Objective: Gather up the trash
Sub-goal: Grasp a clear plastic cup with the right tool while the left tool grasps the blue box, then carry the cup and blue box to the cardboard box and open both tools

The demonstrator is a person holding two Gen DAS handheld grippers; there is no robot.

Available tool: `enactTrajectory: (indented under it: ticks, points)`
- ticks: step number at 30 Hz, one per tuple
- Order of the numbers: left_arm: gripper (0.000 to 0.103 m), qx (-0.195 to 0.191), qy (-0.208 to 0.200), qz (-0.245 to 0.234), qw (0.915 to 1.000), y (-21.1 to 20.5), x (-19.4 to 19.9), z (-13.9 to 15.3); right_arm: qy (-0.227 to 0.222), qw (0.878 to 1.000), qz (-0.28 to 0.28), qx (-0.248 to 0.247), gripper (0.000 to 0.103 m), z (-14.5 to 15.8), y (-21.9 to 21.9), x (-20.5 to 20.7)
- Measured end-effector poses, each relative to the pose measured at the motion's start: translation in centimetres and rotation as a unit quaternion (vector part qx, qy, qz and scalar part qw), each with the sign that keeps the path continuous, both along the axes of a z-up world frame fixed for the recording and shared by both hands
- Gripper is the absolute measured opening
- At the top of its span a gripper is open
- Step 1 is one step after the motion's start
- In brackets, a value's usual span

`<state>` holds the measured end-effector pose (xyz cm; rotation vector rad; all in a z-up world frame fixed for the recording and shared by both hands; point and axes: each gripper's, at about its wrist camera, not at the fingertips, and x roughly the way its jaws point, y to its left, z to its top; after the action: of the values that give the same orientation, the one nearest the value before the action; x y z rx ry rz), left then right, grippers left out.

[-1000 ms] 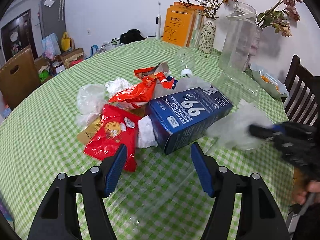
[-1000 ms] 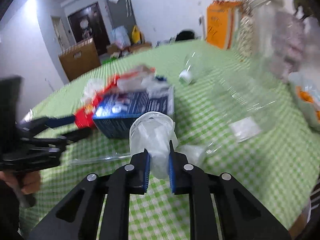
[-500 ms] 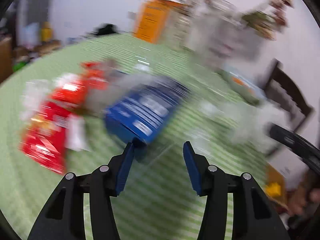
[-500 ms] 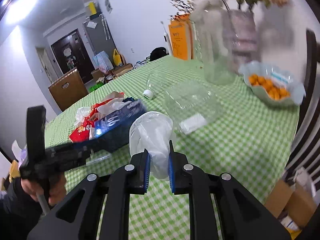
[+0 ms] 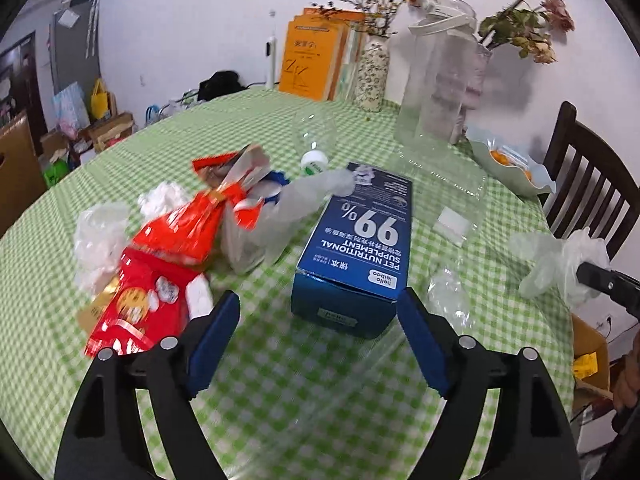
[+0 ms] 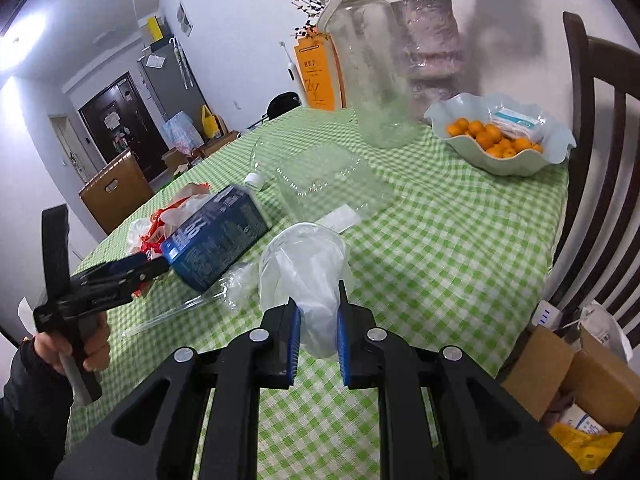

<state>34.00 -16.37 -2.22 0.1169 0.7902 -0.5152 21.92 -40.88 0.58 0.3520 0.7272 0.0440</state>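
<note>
My right gripper (image 6: 316, 336) is shut on a clear plastic glove (image 6: 304, 276) and holds it above the table's right edge; the glove also shows in the left wrist view (image 5: 560, 260). My left gripper (image 5: 320, 336) is open, its jaws wide on either side of the near end of a blue pet supplement box (image 5: 360, 248), not touching it. The box lies flat on the green checked table (image 5: 280, 380). Left of the box lies a heap of red snack wrappers (image 5: 160, 280), white tissues and clear plastic bags.
A clear clamshell tray (image 6: 328, 184), a tipped clear bottle with a white cap (image 5: 314, 160), a tall glass jar (image 6: 368, 64), vases, orange books and a bowl of oranges (image 6: 500, 140) stand behind. A dark chair (image 6: 592, 160) and cardboard boxes (image 6: 572, 376) are at the right.
My left gripper has moved closer to the blue box and its jaws have spread wider. My right gripper has swung away to the right with the glove still in it.
</note>
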Motion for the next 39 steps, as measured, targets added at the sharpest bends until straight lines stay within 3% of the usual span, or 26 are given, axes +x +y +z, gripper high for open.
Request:
enactTrajectory:
  ticks: [5,8,9,10,13,17,22,25,27,39]
  points:
    - [0.082,0.030,0.012,-0.040,0.9987,-2.9,0.1,-1.4,0.003,1.000,0.000,0.003,0.016,-0.3,0.1,-0.4]
    - [0.082,0.038,0.009,-0.031,0.9988,-3.9,0.7,-2.1,0.005,1.000,-0.003,0.005,0.016,-0.5,-0.1,-0.6]
    - [0.077,0.035,0.009,-0.026,0.9990,-4.0,1.0,-2.2,0.006,1.000,-0.004,0.006,0.016,-0.6,-0.1,-0.7]
    - [0.060,0.029,0.008,-0.019,0.9994,-4.0,1.1,-2.1,0.006,1.000,-0.003,0.006,0.016,-0.6,-0.1,-1.0]
    - [0.060,0.017,0.016,-0.011,0.9997,-3.8,1.0,-1.6,0.005,1.000,-0.007,0.005,0.016,-0.6,-0.3,-1.7]
    - [0.059,0.004,-0.001,0.011,0.9999,-3.1,0.0,1.1,0.003,1.000,-0.013,0.011,0.016,-0.6,-0.7,-2.3]
    - [0.058,-0.039,-0.020,0.037,0.9984,-2.3,-1.6,6.1,-0.009,1.000,-0.008,0.013,0.016,0.2,-0.4,-3.1]
    - [0.058,-0.012,-0.030,0.036,0.9988,-3.0,-3.4,8.9,-0.020,1.000,-0.005,0.012,0.016,0.9,-0.4,-3.8]
    - [0.058,-0.015,-0.031,0.022,0.9992,-3.2,-4.4,10.0,-0.031,0.999,-0.007,0.015,0.016,1.3,-0.5,-4.4]
    - [0.058,-0.024,-0.057,-0.023,0.9978,-6.4,-10.1,13.0,-0.066,0.995,-0.076,0.018,0.016,2.8,-5.1,-9.2]
